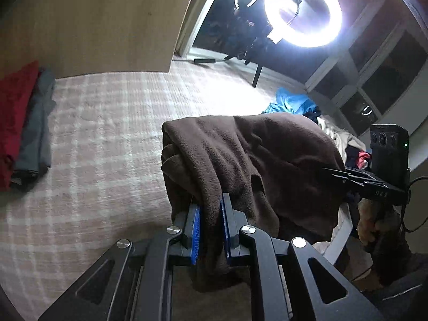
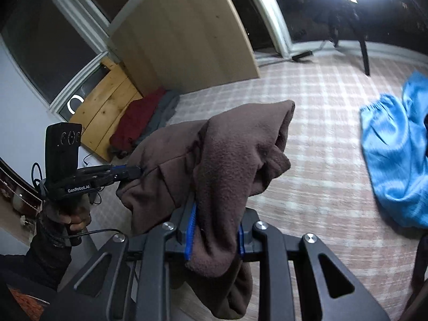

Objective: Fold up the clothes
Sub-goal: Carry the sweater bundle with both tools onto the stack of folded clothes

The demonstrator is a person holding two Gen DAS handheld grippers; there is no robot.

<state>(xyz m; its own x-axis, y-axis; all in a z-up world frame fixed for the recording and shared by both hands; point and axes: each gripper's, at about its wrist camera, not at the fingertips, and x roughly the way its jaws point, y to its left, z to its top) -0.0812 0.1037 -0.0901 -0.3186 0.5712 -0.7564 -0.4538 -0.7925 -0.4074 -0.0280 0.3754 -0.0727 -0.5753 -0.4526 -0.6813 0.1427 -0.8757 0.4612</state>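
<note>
A brown fleece garment [image 1: 254,155] hangs bunched and lifted above the plaid bed cover [image 1: 107,133]. My left gripper [image 1: 210,204] is shut on one fold of it, its blue pads pressing the cloth from both sides. In the right wrist view the same garment [image 2: 227,160] droops over my right gripper [image 2: 216,222], which is shut on another fold. The left gripper [image 2: 131,172] shows there at the left, its tips buried in the fleece and a hand on its handle. The right gripper [image 1: 345,176] enters the left wrist view from the right edge, its tips against the cloth.
Folded red [image 1: 16,117] and grey [image 1: 37,125] clothes lie at the bed's left edge by a wooden panel [image 2: 187,32]. A blue garment [image 2: 393,155] and a heap of mixed clothes [image 1: 342,139] lie at the right. A bright ring light [image 1: 302,10] stands beyond the bed.
</note>
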